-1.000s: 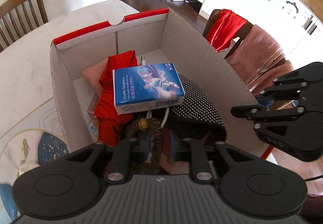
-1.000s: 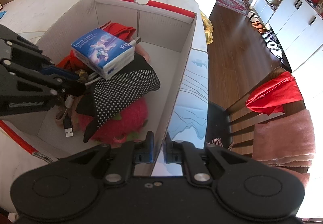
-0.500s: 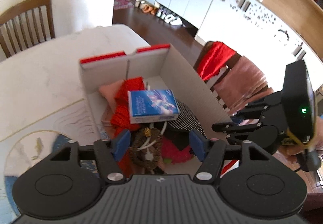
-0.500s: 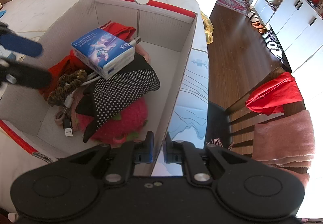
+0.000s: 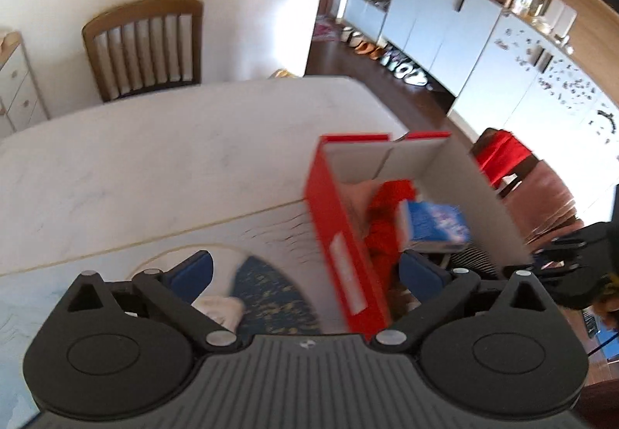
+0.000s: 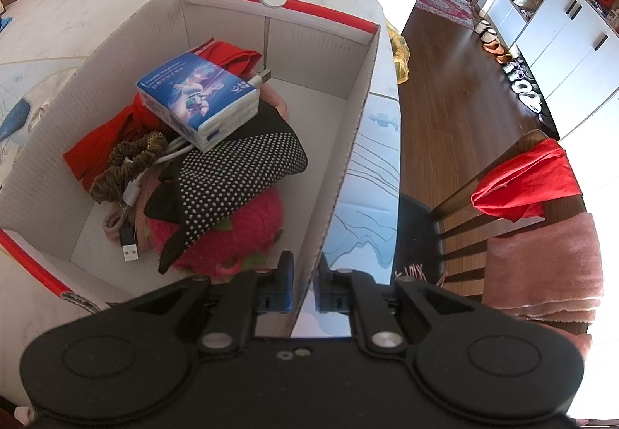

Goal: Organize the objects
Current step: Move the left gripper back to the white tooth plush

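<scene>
My right gripper (image 6: 303, 287) is pinched onto the near side wall of the cardboard box (image 6: 350, 142), one pad inside, one outside. My left gripper (image 5: 305, 270) hangs wide open, holding nothing, above the table (image 5: 154, 165) beside the box's red outer wall. Inside, the pink plush (image 6: 240, 231) lies nearest, the dotted black cloth (image 6: 236, 173) over it, then the tissue pack (image 6: 199, 98) on top, red cloth (image 6: 228, 55) behind.

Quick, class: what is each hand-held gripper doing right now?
Left hand-held gripper: open, holding nothing.
Right hand-held gripper: shut on the box wall.
</scene>
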The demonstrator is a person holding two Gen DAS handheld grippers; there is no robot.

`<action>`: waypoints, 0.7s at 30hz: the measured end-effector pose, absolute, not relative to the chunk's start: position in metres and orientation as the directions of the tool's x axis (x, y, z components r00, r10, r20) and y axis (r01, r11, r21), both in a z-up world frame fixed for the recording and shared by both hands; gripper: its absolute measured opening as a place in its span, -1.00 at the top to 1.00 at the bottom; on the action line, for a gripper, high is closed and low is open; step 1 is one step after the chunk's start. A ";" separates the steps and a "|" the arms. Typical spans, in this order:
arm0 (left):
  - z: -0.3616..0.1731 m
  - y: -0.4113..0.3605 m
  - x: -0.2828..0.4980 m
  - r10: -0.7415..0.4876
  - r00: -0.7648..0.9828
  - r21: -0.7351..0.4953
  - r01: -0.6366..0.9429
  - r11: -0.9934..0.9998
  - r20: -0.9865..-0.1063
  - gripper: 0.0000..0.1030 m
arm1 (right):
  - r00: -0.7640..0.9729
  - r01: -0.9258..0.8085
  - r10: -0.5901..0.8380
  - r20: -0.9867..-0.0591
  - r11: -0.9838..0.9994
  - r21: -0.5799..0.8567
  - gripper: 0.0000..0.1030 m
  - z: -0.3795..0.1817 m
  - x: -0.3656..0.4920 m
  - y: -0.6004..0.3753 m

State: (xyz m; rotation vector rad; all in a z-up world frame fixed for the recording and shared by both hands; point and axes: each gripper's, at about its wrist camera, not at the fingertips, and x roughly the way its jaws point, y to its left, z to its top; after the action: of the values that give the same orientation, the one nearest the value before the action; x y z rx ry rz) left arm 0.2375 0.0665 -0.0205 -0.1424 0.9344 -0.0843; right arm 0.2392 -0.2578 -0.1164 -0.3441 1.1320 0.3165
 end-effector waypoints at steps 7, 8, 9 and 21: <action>-0.071 0.094 0.241 -0.070 0.535 -0.131 -0.076 0.988 -0.842 -1.00 | 0.389 -0.415 0.064 -0.919 0.903 -0.113 0.78 -0.115 0.239 -0.258; -0.078 0.097 0.242 -0.067 0.529 -0.133 -0.088 0.987 -0.846 -1.00 | 0.388 -0.415 0.063 -0.919 0.903 -0.113 0.78 -0.115 0.239 -0.257; -0.085 0.099 0.243 -0.061 0.524 -0.129 -0.095 0.987 -0.849 -1.00 | 0.387 -0.415 0.062 -0.920 0.903 -0.114 0.77 -0.116 0.239 -0.257; -0.147 0.108 0.250 0.009 0.478 -0.062 -0.131 0.989 -0.878 -1.00 | 0.387 -0.413 0.041 -0.921 0.901 -0.133 0.76 -0.116 0.239 -0.253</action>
State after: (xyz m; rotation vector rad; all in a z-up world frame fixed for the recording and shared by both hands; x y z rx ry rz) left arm 0.2498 0.1077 -0.1474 -0.1261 1.0697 0.0855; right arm 0.2390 -0.2527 -0.1158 -0.3701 1.1436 0.2976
